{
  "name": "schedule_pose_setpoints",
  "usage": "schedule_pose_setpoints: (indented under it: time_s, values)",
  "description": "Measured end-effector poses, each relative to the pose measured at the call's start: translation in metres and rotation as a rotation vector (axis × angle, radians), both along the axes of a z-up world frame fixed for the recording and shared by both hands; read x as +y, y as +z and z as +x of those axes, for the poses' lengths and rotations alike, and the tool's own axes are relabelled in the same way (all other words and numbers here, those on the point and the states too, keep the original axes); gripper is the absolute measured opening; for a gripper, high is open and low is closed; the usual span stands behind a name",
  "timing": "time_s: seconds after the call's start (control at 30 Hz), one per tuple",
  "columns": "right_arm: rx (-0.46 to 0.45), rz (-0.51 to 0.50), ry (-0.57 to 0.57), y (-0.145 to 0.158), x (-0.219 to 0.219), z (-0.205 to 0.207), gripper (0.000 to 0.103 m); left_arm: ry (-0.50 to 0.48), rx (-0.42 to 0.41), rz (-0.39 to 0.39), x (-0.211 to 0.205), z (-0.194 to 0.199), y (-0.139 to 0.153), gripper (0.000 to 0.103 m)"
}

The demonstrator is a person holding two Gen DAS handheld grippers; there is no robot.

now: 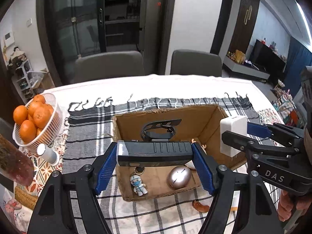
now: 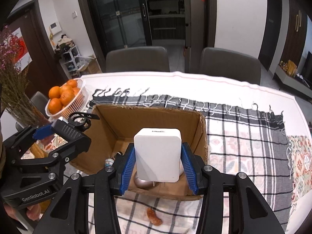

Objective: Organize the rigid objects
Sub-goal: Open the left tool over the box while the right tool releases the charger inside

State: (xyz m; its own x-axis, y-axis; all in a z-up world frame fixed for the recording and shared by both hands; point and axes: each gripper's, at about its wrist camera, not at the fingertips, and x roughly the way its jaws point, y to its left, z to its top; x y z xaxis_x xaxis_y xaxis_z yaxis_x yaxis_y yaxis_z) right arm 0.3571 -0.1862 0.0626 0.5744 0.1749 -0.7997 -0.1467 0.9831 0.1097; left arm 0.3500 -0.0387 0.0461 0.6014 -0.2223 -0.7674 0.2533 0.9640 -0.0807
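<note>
Over the cardboard box [image 1: 163, 117], L to R: my left gripper [image 1: 155, 154] is clamped endwise on a black bike light [image 1: 154, 152], strap mount up, so it should drop in flat. Below it a silver mouse [image 1: 179, 177] and a mask-wearing figurine [image 1: 138, 184] already lie inside. My right gripper [image 2: 158, 158] pinches a white charger [image 2: 158, 154] by its narrow sides, w/ prongs down, I judge. Hidden: box floor beneath both loads; a small orange item [image 2: 154, 216] outside the front wall is unidentifiable.

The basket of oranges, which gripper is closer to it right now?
Left. The left gripper, shut on a black flashlight, is over the box's side toward the basket of oranges; the right gripper, shut on a white charger, is farther away.
</note>
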Motion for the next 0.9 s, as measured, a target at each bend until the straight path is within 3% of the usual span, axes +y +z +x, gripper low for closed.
schedule_pose_setpoints:
  time_s: [0.43,0.9]
  values:
    - [0.147,0.005,0.010,-0.048,-0.005,0.024,0.048,-0.054,0.162,0.024,-0.011,0.027,-0.043,0.074]
    - [0.106,-0.018,-0.004,-0.039,-0.006,0.009,0.049,-0.020,0.102,0.066,-0.010,0.007,-0.034,0.074]
